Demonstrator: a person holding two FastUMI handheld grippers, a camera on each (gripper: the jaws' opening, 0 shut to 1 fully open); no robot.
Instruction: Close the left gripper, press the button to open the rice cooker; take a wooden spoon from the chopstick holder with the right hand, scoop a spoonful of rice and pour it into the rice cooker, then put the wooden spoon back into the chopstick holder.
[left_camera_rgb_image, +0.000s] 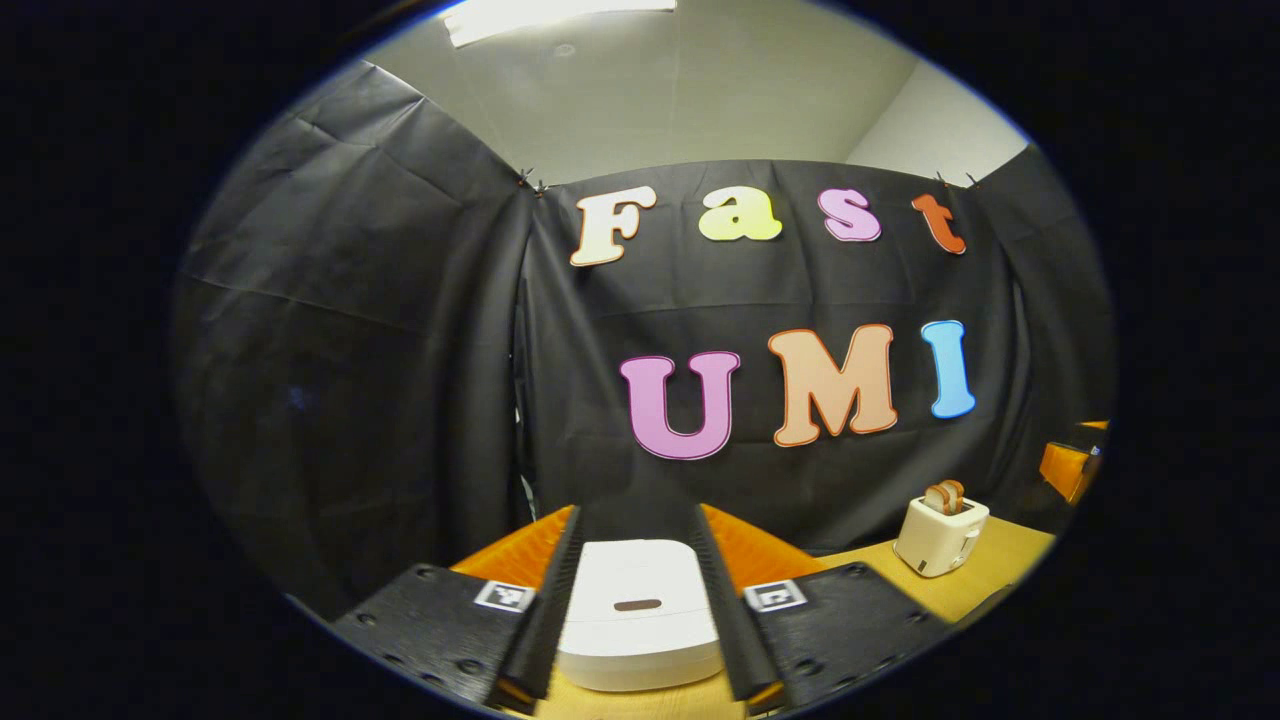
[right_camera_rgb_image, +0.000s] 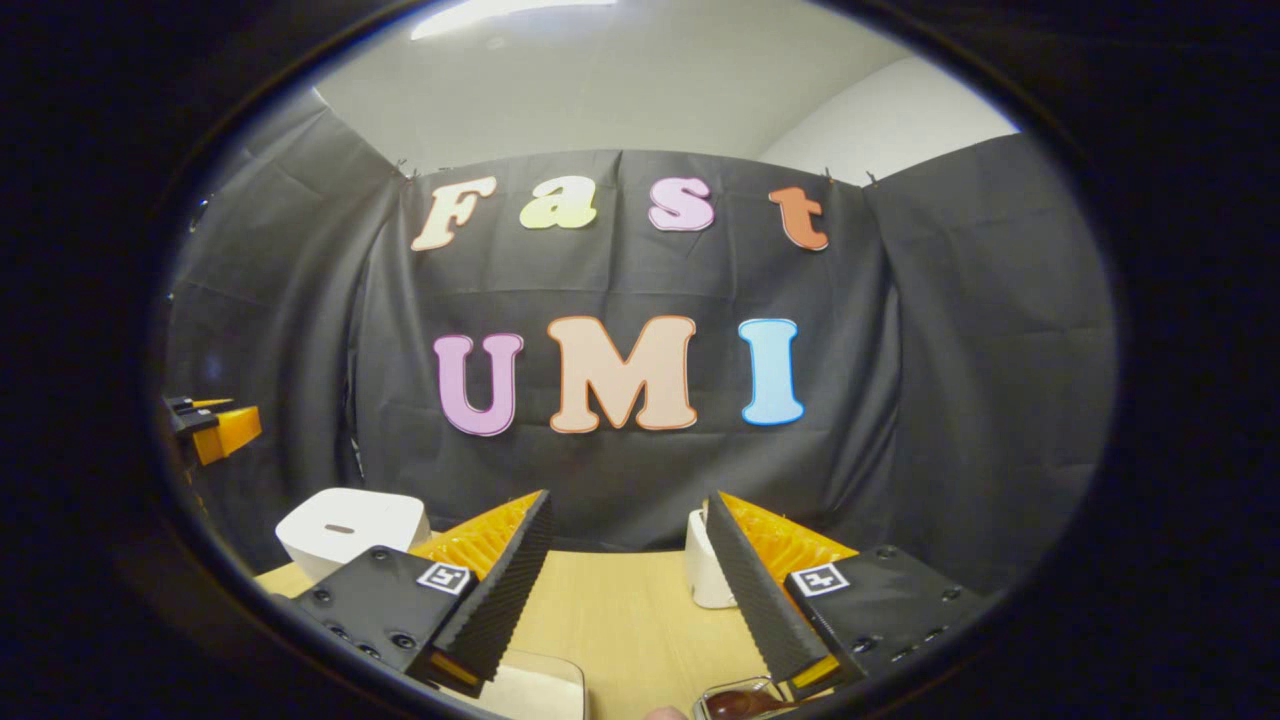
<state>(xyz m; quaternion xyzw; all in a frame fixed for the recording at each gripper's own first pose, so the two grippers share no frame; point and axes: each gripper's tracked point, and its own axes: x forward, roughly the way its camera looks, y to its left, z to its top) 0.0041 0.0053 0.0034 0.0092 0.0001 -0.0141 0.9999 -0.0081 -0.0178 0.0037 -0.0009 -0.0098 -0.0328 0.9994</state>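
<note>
While both of my grippers hover above the wooden table, neither has hold of anything. In the left gripper view, my left gripper has its fingers spread wide, and the white cooker sits on the table between and beyond them, lid down, with its dark slot-shaped button facing me at the middle of the lid. A cream toaster with two slices of bread in its slots stands farther right on the table, well apart from the cooker. At the right edge of that view, part of my right gripper is seen.

In the right gripper view, my right gripper is likewise wide open and empty. The cooker lies to the left, partly behind my left finger. A white container stands on the table just beside my right finger, partly hidden by it; I cannot tell what it is. A pale tray and a dark-filled glass dish show at the bottom edge, their contents unclear. My left gripper appears at the far left.
</note>
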